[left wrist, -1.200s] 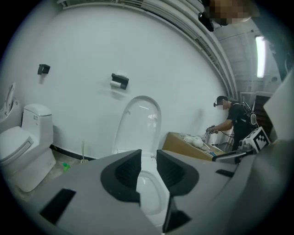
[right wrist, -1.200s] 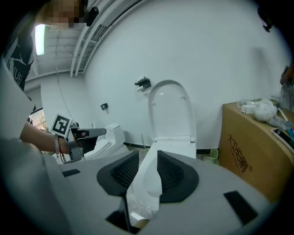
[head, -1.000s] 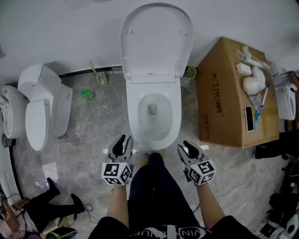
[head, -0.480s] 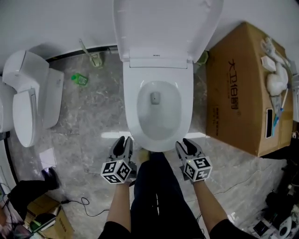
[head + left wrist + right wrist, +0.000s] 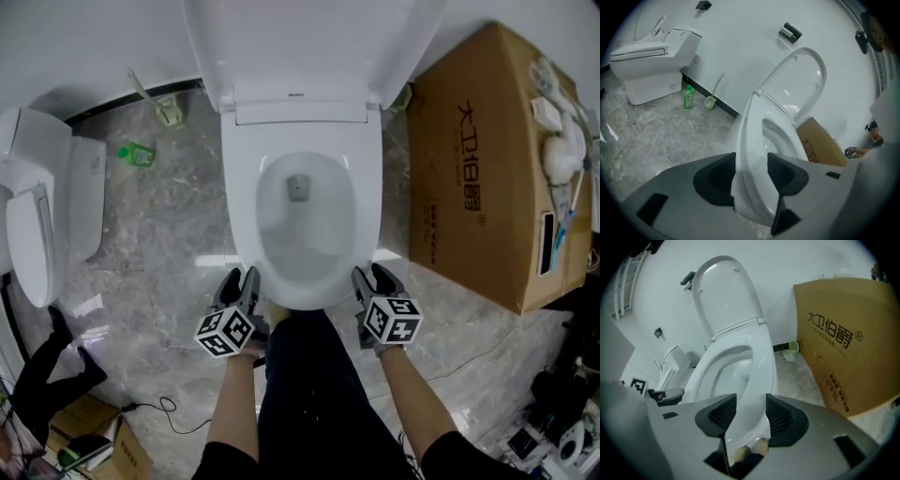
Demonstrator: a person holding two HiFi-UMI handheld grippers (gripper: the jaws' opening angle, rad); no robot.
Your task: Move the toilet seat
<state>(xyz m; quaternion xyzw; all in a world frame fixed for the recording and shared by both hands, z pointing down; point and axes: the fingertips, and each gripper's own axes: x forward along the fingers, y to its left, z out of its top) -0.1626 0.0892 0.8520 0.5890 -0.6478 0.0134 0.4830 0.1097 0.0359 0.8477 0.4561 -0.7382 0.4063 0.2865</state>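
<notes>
The white toilet stands in the middle of the head view with its lid (image 5: 309, 37) raised against the wall and its seat (image 5: 367, 202) lying flat on the bowl. My left gripper (image 5: 239, 278) is at the bowl's front left and my right gripper (image 5: 372, 277) at its front right. Both sets of jaws are opening. In the left gripper view the seat rim (image 5: 752, 140) shows in the gap of the left gripper (image 5: 751, 168), and its pads do not press on it. In the right gripper view the seat rim (image 5: 759, 362) runs between the pads of the right gripper (image 5: 746, 411), also ungripped.
A large cardboard box (image 5: 487, 159) with small items on top stands close on the right. A second toilet (image 5: 37, 216) is at the left, with a green bottle (image 5: 136, 152) and a toilet brush (image 5: 164, 108) on the marble floor. My dark trousers (image 5: 309, 394) fill the space between the arms.
The view has closed in on the toilet, which now looks larger. Both grippers have come up to the front of the bowl, and their jaws stand wider apart.
</notes>
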